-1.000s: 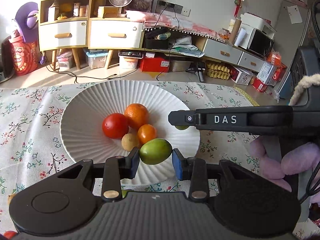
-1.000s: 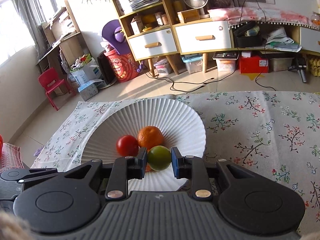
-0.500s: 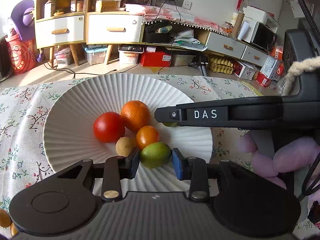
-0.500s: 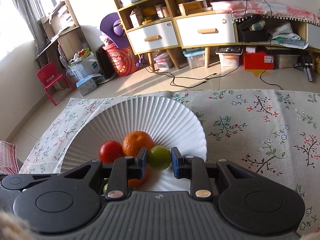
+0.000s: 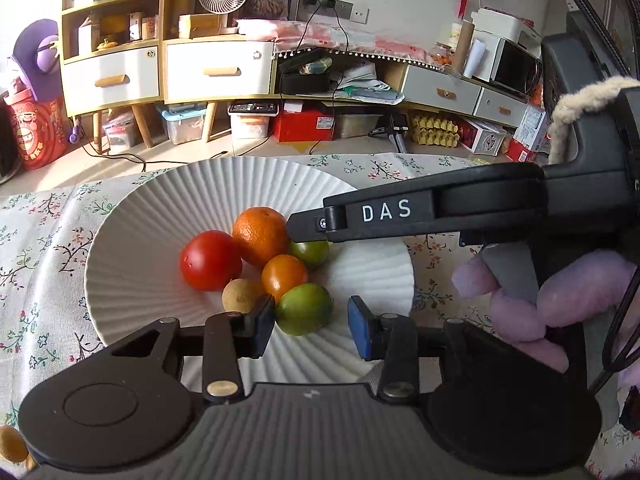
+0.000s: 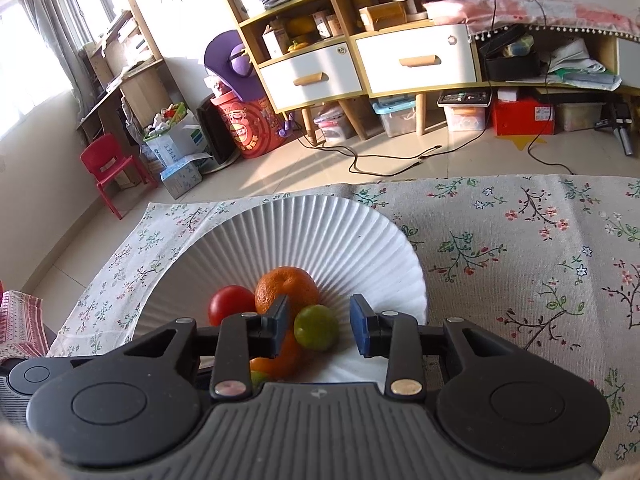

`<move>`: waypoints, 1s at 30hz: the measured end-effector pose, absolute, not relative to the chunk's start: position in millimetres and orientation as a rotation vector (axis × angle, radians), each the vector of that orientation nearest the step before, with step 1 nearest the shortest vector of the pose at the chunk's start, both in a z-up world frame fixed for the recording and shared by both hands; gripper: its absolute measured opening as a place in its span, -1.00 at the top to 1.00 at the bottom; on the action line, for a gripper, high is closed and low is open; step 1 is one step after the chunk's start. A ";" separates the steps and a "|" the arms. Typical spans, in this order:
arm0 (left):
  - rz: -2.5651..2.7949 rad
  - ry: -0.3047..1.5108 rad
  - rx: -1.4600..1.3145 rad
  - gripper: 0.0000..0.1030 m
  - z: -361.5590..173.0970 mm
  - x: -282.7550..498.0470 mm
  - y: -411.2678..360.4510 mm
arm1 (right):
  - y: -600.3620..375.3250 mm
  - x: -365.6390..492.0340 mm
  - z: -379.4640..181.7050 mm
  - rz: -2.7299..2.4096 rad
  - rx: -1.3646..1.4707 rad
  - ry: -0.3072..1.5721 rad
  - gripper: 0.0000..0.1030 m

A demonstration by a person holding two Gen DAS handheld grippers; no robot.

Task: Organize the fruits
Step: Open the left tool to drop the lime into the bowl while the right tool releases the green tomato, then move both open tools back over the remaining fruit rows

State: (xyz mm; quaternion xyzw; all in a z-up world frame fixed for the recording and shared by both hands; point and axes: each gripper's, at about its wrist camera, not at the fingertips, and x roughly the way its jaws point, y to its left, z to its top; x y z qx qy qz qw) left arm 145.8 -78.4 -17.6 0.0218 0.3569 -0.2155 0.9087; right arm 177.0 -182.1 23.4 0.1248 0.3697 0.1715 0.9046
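A white ribbed plate (image 5: 168, 216) on the floral tablecloth holds a red tomato (image 5: 211, 260), a large orange (image 5: 261, 235), a small orange (image 5: 284, 277), a tan round fruit (image 5: 241, 296) and two green fruits. My left gripper (image 5: 311, 321) is open, with one green fruit (image 5: 305, 309) resting on the plate between its pads. My right gripper (image 6: 319, 327) is open over the plate (image 6: 304, 236), with the other green fruit (image 6: 316, 327) lying between its fingers; this fruit shows in the left wrist view (image 5: 310, 251) under the right gripper's finger.
The right gripper's black body (image 5: 440, 216) crosses the plate's right side in the left wrist view. Small yellow-orange fruits (image 5: 12, 444) lie on the cloth at the lower left. The table's far edge (image 6: 480, 179) drops to a cluttered floor.
Both grippers moved down to the plate and opened. Each green fruit, held before, now lies loose on the plate among the other fruits.
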 end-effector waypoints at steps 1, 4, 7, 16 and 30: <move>-0.447 0.733 0.050 0.30 -16.5 144.0 -78.1 | -182.7 176.5 24.5 0.352 0.258 0.763 0.34; -0.450 0.720 0.070 0.20 -13.1 137.9 -76.9 | -184.4 173.9 30.0 0.343 0.259 0.755 0.29; -0.453 0.707 0.080 0.09 -9.5 130.5 -74.5 | -184.7 168.0 35.9 0.335 0.257 0.745 0.07; -0.440 0.695 0.108 -0.23 1.8 107.9 -62.5 | -184.2 148.1 48.4 0.320 0.235 0.731 -0.31; -0.387 0.714 0.151 -0.81 5.7 70.0 -30.2 | -175.3 107.5 53.1 0.286 0.152 0.742 -0.83</move>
